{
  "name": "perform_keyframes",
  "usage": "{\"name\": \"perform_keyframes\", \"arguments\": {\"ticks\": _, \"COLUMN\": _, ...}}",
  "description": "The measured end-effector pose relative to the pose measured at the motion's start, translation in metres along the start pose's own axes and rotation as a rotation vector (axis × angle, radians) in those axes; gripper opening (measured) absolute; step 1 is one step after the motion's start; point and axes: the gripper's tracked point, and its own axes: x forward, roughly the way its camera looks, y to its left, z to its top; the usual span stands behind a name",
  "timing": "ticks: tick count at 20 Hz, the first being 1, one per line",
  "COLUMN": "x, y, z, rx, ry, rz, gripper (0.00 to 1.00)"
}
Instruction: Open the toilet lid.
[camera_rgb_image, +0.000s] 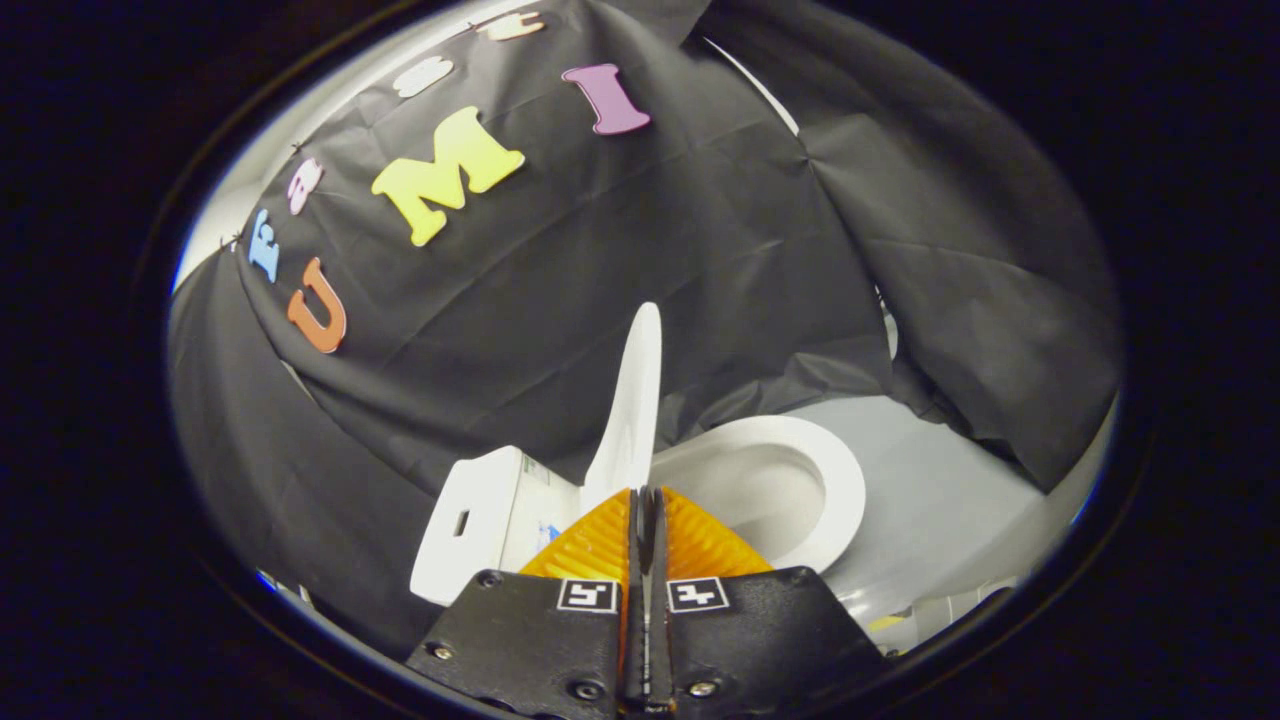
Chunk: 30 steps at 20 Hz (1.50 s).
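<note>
Gripper (646, 492): fingers pressed together, ribbed pads, nothing held.
Toilet lid (632, 420): just ahead, raised upright, smooth thin plastic.
Seat (838, 480): oval ring, right of lid, glossy.
Tank (470, 520): boxy, left.
Floor (950, 500): plain grey.

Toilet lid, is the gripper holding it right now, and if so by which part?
Nothing is held. The gripper has its fingers pressed together with nothing between them. The toilet lid stands raised just beyond the fingertips, above the open seat; whether the tips touch its edge cannot be told.
</note>
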Motion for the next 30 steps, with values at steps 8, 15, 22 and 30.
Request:
{"name": "perform_keyframes", "arguments": {"ticks": 8, "x": -0.004, "y": 0.035, "z": -0.003, "rx": -0.065, "ry": -0.025, "rz": -0.006, "gripper": 0.05}}
{"name": "perform_keyframes", "arguments": {"ticks": 15, "x": -0.008, "y": 0.068, "z": -0.003, "rx": -0.118, "ry": -0.043, "rz": 0.007, "gripper": 0.06}}
{"name": "perform_keyframes", "arguments": {"ticks": 22, "x": -0.010, "y": 0.107, "z": -0.008, "rx": -0.200, "ry": -0.049, "rz": -0.002, "gripper": 0.06}}
{"name": "perform_keyframes", "arguments": {"ticks": 30, "x": -0.011, "y": 0.143, "z": -0.015, "rx": -0.258, "ry": -0.058, "rz": 0.015, "gripper": 0.06}}
